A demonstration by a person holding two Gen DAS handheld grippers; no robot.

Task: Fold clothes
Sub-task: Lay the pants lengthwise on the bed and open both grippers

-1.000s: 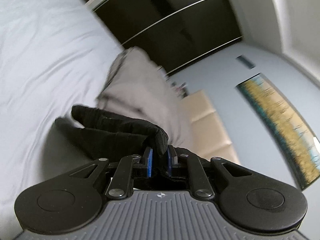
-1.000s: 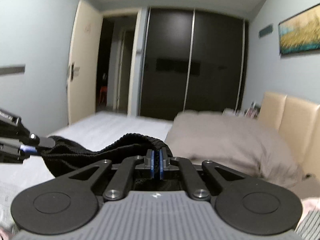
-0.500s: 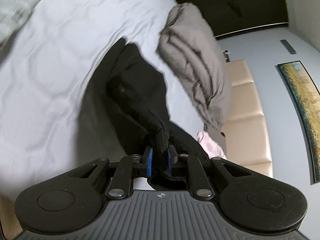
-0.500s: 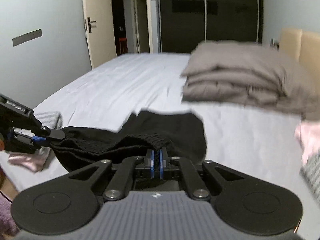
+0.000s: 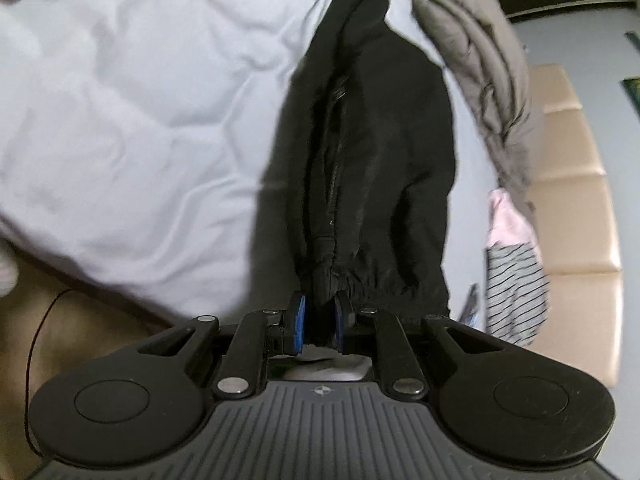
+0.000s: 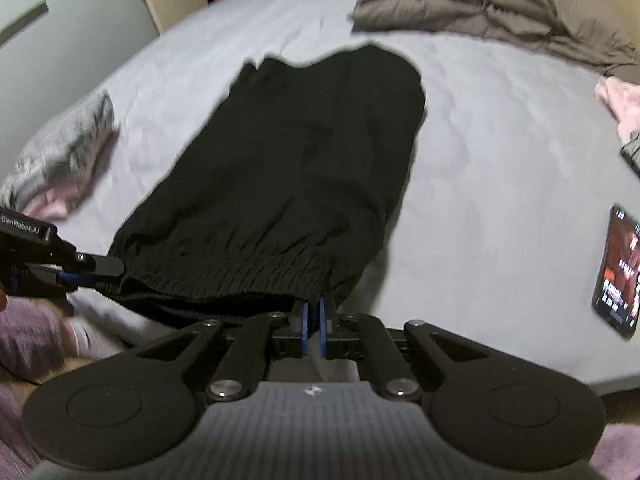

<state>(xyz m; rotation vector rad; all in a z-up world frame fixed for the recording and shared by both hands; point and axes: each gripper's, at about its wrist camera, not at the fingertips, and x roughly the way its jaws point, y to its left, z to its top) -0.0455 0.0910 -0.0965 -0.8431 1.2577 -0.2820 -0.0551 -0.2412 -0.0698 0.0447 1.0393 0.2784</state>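
Observation:
Black shorts [image 6: 288,168] with an elastic waistband lie spread on the grey bed sheet [image 6: 500,168], legs pointing away. My right gripper [image 6: 313,322] is shut on the right end of the waistband near the bed's front edge. My left gripper [image 5: 319,322] is shut on the left end of the waistband; it also shows in the right wrist view [image 6: 92,270]. In the left wrist view the shorts [image 5: 372,152] run away from me, bunched along a central fold.
A folded brown duvet [image 6: 492,4] lies at the far side of the bed. A folded checked garment [image 6: 60,152] sits at left, a phone [image 6: 618,276] at right, pink and striped clothes [image 5: 514,264] by the beige headboard [image 5: 576,208].
Both grippers have come down with the shorts, from held up in the air to low over the bed. The shorts now lie spread on the sheet.

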